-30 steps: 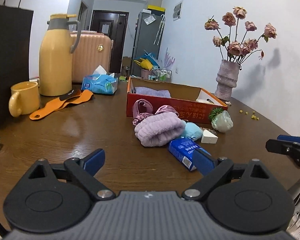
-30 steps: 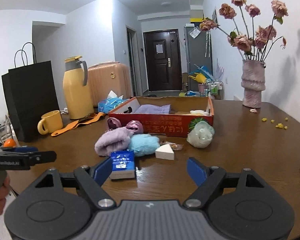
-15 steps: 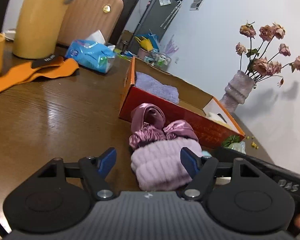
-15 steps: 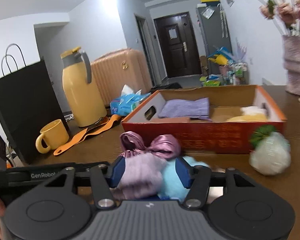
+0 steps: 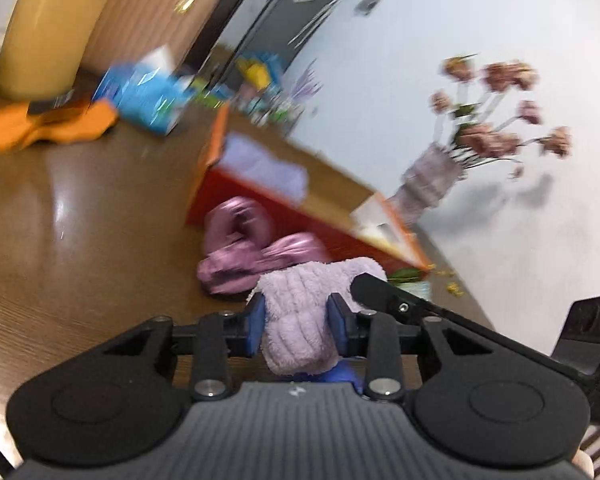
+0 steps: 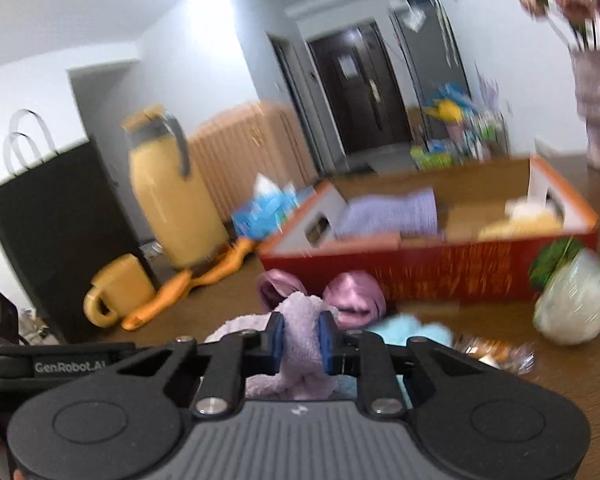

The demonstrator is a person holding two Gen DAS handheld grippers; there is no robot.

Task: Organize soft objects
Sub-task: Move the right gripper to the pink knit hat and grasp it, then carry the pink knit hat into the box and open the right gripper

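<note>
A lilac fluffy cloth (image 5: 312, 280) lies on the brown table in front of a red cardboard box (image 5: 260, 196). My left gripper (image 5: 296, 320) has its blue pads pressed into one end of it, jaws still closing. My right gripper (image 6: 300, 340) pinches the other end of the same lilac cloth (image 6: 300, 308), jaws closing too. One of the right gripper's fingers (image 5: 384, 288) shows just right of the cloth in the left wrist view. Behind the cloth sits a pink satin scrunchie (image 6: 352, 292), and to its right a light blue fluffy item (image 6: 412, 332). The red box (image 6: 440, 276) holds a folded lilac towel.
A white and green soft ball (image 6: 572, 312) sits by the box's right corner. At the left stand a yellow flask (image 6: 172, 208), a yellow mug (image 6: 116, 288), a black paper bag (image 6: 48, 232) and an orange strap (image 6: 180, 288). A vase of flowers (image 5: 428, 184) stands behind the box.
Both grippers moved in over the pile from open positions and closed onto the lilac cloth, one from each side. The left wrist view has also rolled.
</note>
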